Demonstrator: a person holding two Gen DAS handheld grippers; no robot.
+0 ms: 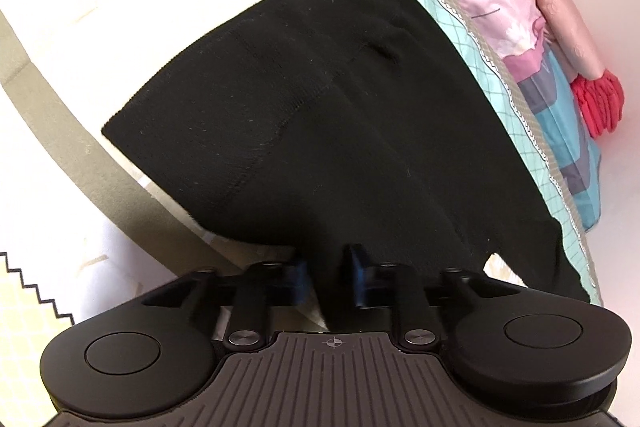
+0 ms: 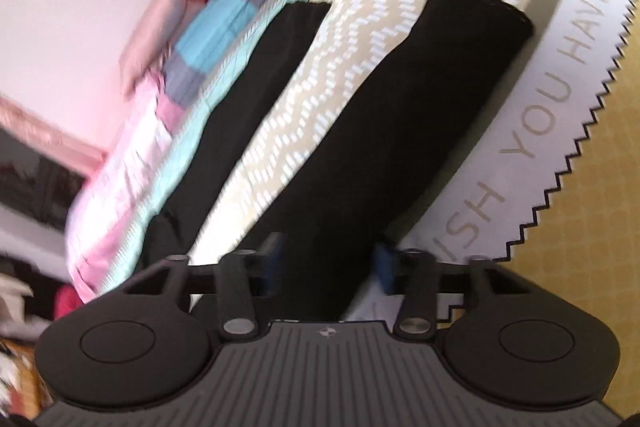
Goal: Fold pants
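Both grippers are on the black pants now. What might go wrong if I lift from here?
The left gripper bites only the near edge of the black pants, so the fabric may slip out. The right gripper straddles one leg; the other leg lies apart and could drag unevenly.

1. My left gripper (image 1: 327,281) is matte black, with a ribbed grey plate at its base and a small crosshair mark centred on the plate's front edge.
2. Two round black housings flank that plate, each topped by a flat circular cap.
3. Black link arms run forward from two silver pivot screws to dark blue fingertips (image 1: 360,277).
4. My right gripper (image 2: 329,269) has the same build: ribbed plate, crosshair mark, twin round housings, silver screws.
5. Its blue fingertips (image 2: 385,267) appear blurred.
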